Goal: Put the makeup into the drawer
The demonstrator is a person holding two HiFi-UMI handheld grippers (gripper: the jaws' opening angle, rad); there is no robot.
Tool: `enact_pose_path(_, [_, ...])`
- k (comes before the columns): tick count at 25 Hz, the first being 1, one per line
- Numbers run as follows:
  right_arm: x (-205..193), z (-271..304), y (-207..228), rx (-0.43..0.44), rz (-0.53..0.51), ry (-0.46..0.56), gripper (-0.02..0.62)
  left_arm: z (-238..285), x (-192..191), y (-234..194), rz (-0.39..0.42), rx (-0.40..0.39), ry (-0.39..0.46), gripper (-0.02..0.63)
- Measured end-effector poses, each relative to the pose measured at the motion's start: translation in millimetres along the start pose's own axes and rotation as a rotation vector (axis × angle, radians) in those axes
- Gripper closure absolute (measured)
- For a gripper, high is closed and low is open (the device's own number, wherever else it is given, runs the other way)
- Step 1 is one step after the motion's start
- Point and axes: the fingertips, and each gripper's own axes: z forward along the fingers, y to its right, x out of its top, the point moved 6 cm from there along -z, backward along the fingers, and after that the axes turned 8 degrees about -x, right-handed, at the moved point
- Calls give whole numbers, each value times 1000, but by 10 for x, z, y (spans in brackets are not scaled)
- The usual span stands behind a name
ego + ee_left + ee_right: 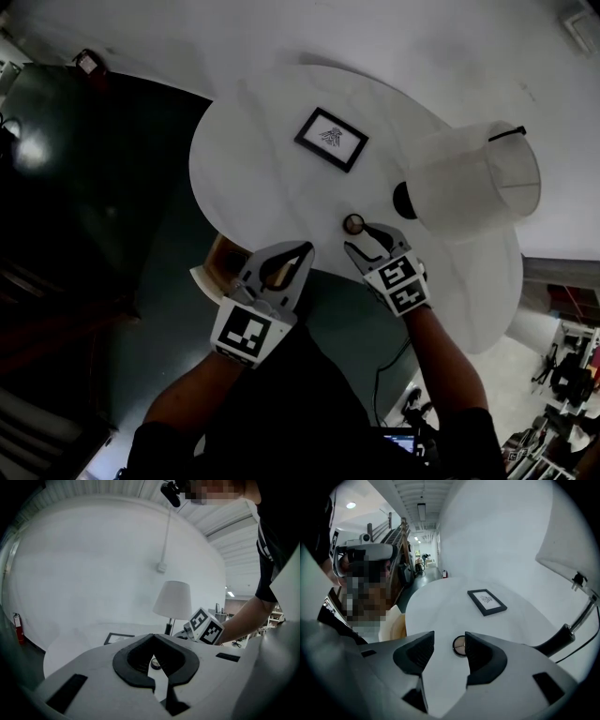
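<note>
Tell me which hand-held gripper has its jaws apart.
The right hand-held gripper, facing the makeup compact; the left hand-held gripper is shut, tips touching.

Right tool matt grey plastic — table smooth, matt white.

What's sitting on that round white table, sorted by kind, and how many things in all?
picture frame: 1
lamp: 1
round makeup compact: 1
Total: 3
</note>
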Motion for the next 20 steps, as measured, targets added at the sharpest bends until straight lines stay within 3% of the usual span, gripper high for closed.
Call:
enact_pose_path(8, [-133, 304, 49, 3, -13, -95, 348, 88, -227, -50, -26, -27, -23, 597])
enact_pose_path(20, [-233, 592, 156, 44, -2, -219, 334, 84, -319, -64, -44, -20, -28, 597])
